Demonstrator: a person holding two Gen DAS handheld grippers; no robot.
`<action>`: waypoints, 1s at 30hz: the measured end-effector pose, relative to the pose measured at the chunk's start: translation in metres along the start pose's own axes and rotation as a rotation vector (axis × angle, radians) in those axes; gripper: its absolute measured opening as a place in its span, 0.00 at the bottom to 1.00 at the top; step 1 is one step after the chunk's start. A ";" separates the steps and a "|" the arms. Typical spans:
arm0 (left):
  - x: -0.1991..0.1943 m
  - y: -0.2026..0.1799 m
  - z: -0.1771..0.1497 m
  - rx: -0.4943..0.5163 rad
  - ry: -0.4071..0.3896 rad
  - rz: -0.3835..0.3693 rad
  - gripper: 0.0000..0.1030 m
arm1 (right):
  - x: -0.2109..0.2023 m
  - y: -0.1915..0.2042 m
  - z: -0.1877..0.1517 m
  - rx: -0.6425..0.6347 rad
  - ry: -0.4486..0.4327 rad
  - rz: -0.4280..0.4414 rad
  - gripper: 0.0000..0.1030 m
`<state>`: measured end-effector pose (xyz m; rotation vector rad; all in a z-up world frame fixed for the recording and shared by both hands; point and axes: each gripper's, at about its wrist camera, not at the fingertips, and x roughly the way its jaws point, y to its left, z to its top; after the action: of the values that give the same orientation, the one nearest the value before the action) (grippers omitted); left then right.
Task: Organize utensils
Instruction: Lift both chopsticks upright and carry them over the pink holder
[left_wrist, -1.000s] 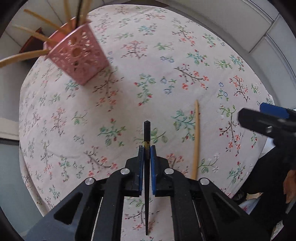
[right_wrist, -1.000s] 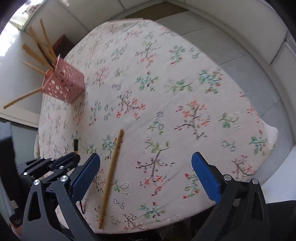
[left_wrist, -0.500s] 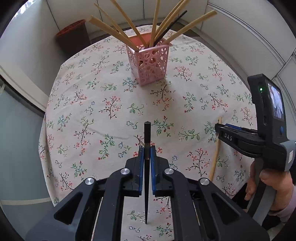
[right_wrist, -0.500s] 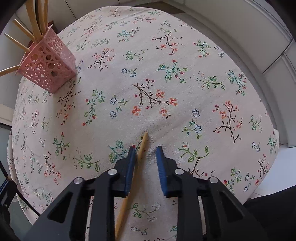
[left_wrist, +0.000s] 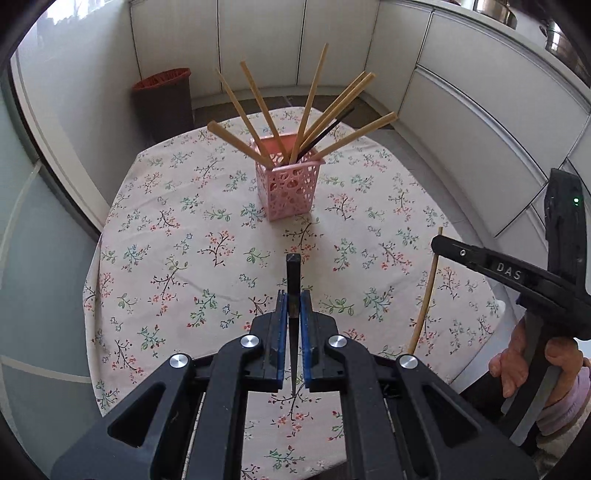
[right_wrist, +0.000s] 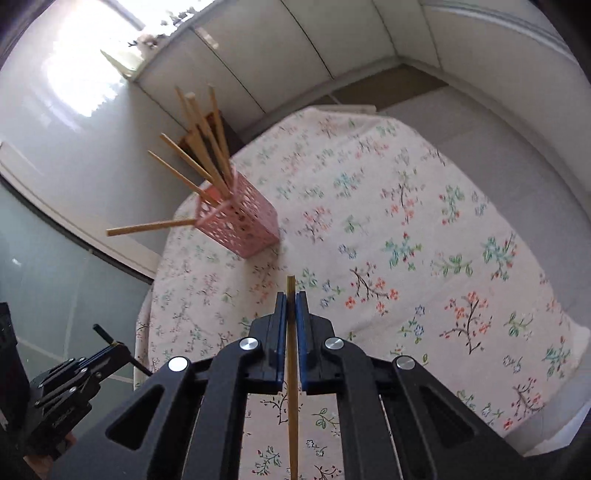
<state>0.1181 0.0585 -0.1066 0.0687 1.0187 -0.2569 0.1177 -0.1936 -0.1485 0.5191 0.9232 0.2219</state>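
A pink perforated holder (left_wrist: 290, 184) stands on the floral tablecloth and holds several wooden chopsticks and one black one. It also shows in the right wrist view (right_wrist: 240, 225). My left gripper (left_wrist: 293, 301) is shut on a black chopstick (left_wrist: 293, 275), held above the table in front of the holder. My right gripper (right_wrist: 291, 301) is shut on a wooden chopstick (right_wrist: 291, 369), lifted off the cloth. In the left wrist view that wooden chopstick (left_wrist: 424, 295) hangs from the right gripper (left_wrist: 437, 243) at the right.
The round table (left_wrist: 166, 229) has a floral cloth; its edges fall off at the left and front. A brown bin (left_wrist: 162, 99) stands on the floor behind it. White cabinets (left_wrist: 461, 122) curve round the back and right.
My right gripper has closed on the wooden chopstick and lifted it off the cloth. My left gripper has risen and tilted up, still holding the black chopstick, bringing the holder to centre view.
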 end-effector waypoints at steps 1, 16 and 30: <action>-0.004 -0.002 0.001 0.004 -0.008 0.002 0.06 | -0.011 0.004 0.003 -0.022 -0.020 0.012 0.05; -0.070 -0.027 0.031 0.030 -0.166 0.021 0.06 | -0.101 0.039 0.060 -0.133 -0.151 0.048 0.05; -0.105 -0.041 0.074 0.060 -0.277 0.047 0.06 | -0.165 0.081 0.114 -0.231 -0.244 0.084 0.05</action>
<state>0.1174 0.0248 0.0241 0.1082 0.7333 -0.2468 0.1149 -0.2276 0.0652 0.3619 0.6294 0.3290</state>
